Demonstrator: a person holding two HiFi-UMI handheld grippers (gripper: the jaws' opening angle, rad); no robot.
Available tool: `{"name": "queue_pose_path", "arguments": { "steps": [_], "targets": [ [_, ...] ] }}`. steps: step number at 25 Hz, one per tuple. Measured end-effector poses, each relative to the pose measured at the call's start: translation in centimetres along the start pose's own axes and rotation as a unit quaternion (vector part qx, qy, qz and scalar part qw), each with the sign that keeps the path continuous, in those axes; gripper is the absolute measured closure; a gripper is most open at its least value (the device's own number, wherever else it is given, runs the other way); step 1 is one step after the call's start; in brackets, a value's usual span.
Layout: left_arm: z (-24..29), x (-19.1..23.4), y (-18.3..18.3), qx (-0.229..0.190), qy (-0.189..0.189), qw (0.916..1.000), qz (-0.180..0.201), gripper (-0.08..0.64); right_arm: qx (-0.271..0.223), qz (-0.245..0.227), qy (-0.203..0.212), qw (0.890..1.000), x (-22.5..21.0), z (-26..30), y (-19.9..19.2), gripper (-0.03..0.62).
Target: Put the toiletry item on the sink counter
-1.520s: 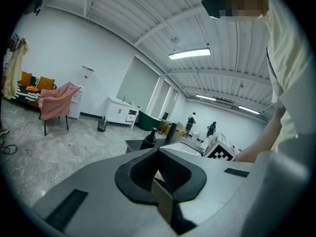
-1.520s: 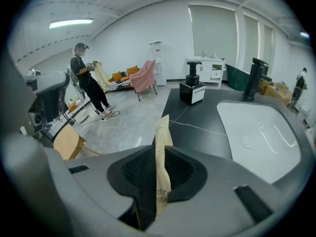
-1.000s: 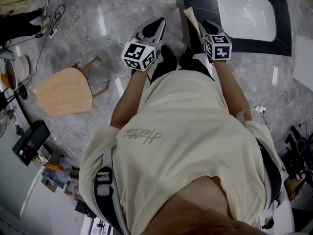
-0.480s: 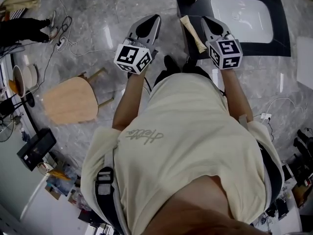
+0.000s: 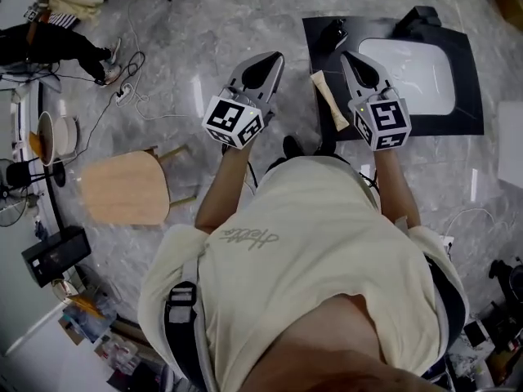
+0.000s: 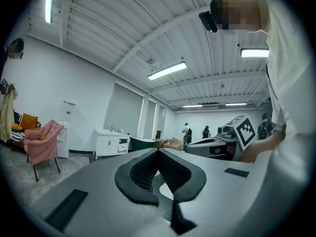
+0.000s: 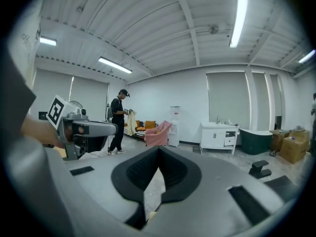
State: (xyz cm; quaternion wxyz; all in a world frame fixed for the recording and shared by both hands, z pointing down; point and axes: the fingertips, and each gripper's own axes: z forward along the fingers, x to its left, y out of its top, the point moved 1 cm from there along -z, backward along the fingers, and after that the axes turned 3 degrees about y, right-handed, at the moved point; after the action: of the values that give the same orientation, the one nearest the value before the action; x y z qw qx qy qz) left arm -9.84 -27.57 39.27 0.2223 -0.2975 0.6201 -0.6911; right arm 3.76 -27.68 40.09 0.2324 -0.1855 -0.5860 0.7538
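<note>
Beige toiletry tube (image 5: 329, 100) is noted lying on the black sink surface (image 5: 315, 35), left of the basin (image 5: 413, 68), seen between left gripper (image 5: 271, 59) and right gripper (image 5: 349, 58), both closed and empty; for any repositioning, the jaws are best opened wide and closed across the tube's middle.

Marble floor (image 5: 188, 47) w/ wood stool (image 5: 124, 188); white walls (image 6: 44, 83), strip lights (image 7: 238, 21).

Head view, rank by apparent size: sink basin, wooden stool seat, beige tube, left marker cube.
1. Sink basin and wooden stool seat: they look alike, so not ranked against each other.
2. Left marker cube, though it sits nearer the camera, which inflates it.
3. Beige tube, smallest.
</note>
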Motion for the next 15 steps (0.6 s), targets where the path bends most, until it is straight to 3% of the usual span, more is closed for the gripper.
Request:
{"name": "queue_pose_path", "arguments": {
  "steps": [15],
  "targets": [
    [-0.4, -0.7, 8.3, -0.05, -0.004, 0.9983, 0.03, 0.557, -0.071, -0.018, 0.01, 0.997, -0.6, -3.3, 8.2, 0.598]
  ]
}}
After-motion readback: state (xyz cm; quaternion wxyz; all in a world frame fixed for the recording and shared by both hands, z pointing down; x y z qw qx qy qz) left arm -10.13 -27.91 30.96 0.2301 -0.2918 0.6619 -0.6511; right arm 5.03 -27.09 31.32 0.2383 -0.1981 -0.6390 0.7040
